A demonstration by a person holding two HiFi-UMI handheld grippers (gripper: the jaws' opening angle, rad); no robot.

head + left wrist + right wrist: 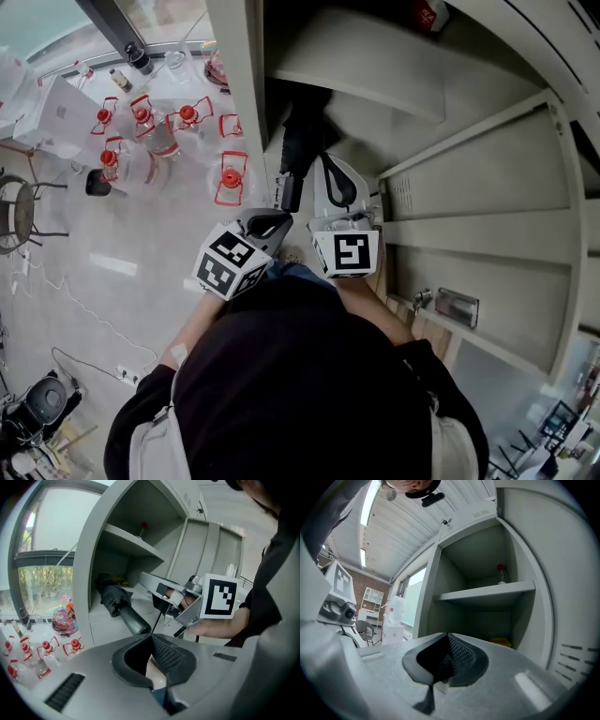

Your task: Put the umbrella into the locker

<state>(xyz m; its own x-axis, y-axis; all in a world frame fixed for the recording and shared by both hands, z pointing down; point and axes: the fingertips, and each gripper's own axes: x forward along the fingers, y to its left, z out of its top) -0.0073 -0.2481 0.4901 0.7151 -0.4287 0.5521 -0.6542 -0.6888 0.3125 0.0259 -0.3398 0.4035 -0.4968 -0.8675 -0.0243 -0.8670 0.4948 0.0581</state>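
Umbrella [117, 605] is lodged in locker [86, 564], centre left; left claw [151, 637] and right claw [448, 637] are pressed together, empty; door [567, 583] shutting is likely called for.

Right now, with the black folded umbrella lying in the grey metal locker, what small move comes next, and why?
Probably nudge the black folded umbrella deeper with the shut, empty left gripper: its handle seems to stick out past the grey locker shelf's front edge.

Head view looks steeply down from above the person, facing the locker [356, 66]; each gripper view sits close behind its own jaws, looking into that same open compartment, shared by all
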